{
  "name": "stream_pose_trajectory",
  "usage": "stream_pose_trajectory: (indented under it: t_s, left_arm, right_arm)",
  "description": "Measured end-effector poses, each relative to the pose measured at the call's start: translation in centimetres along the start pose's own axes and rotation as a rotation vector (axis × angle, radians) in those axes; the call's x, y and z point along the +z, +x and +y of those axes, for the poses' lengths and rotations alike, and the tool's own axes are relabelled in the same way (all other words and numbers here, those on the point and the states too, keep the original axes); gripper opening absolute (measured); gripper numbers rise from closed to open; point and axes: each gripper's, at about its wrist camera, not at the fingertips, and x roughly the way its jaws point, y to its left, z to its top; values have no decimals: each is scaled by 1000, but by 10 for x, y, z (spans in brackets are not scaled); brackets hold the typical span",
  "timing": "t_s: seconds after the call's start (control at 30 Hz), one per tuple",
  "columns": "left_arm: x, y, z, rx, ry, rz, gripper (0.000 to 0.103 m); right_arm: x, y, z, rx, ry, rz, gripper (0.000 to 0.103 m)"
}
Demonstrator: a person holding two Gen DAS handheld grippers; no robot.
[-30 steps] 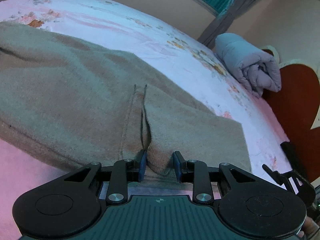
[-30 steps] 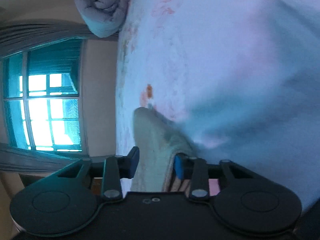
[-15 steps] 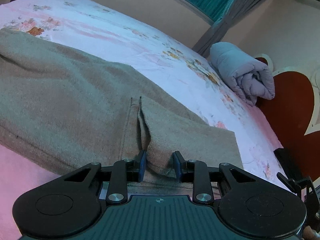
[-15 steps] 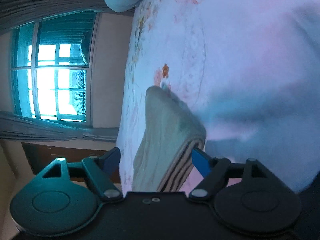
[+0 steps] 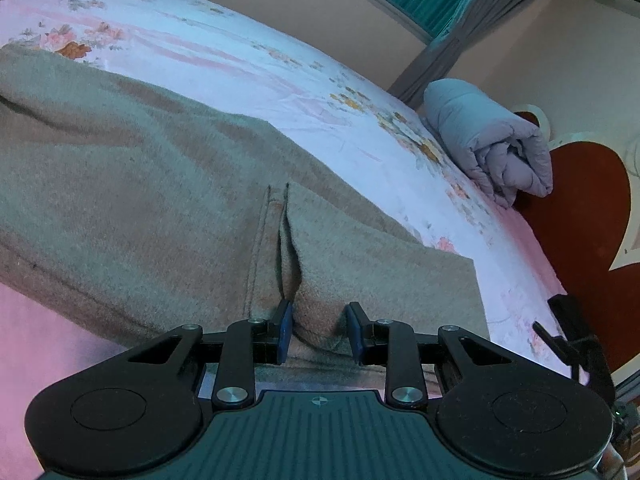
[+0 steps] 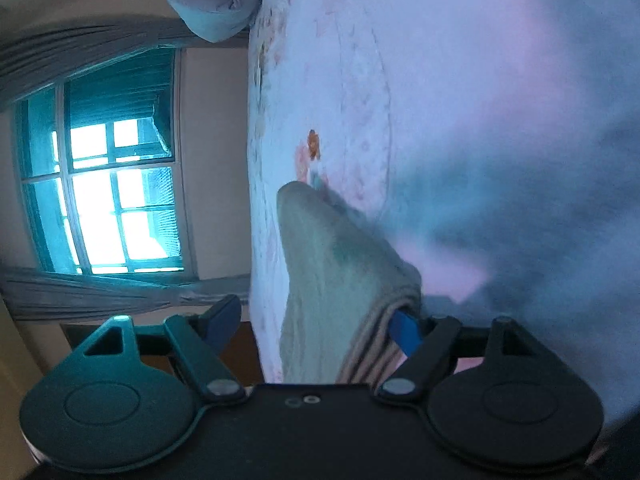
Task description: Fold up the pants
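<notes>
- I hold a two-finger gripper in each hand, over a bed covered by a pale pink sheet with a floral print (image 5: 248,56).
- The pair of grey-brown pants in thick, fuzzy knit fabric (image 5: 132,200) lies spread flat on that sheet, stretching away to the left of my left-hand view and ending in a straight edge on the right.
- My left gripper (image 5: 319,332) pinches a raised ridge of the pants at their near edge, beside a stitched seam or pocket slit; the blue pads press into the cloth from both sides.
- My right gripper (image 6: 316,322) has its jaws spread wide. A stacked, layered edge of the pants (image 6: 340,280) sits between them: the right pad touches it, while the left pad stands clear, so nothing is clamped there.
- A rolled pale grey quilt (image 5: 492,152) rests at the far end of the bed, against a dark red headboard (image 5: 588,216), well apart from the pants.
- A window with teal-tinted panes (image 6: 116,196) shows on the wall beyond the bed.
- How I judge the fabric: soft and limp, light enough for one pinch to lift, and thick enough to bunch under the pads. It looks grippy rather than slippery, and not fragile.
- It will sag and drag on the sheet, so a lifted corner would probably pull the rest out of line.
- Where I would take hold: at seams, hems or the waistband, where layers stack, with both edges held together for an even fold.
</notes>
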Motion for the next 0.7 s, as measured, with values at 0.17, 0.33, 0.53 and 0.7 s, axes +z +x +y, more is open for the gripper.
stream_pose_trajectory:
  t_s: [0.17, 0.33, 0.53, 0.7]
  left_arm:
    - [4, -11, 14, 99, -27, -59, 8]
    - [3, -17, 31, 120, -7, -33, 8]
    - [4, -44, 41, 96, -20, -103, 19]
    - [5, -32, 26, -122, -31, -45, 21]
  right_arm:
    - [-2, -11, -1, 22, 14, -120, 53]
    - [-3, -11, -3, -6, 3, -82, 53]
    - [-32, -27, 38, -30, -264, 43, 70]
    - [-59, 3, 43, 64, -190, 178, 67]
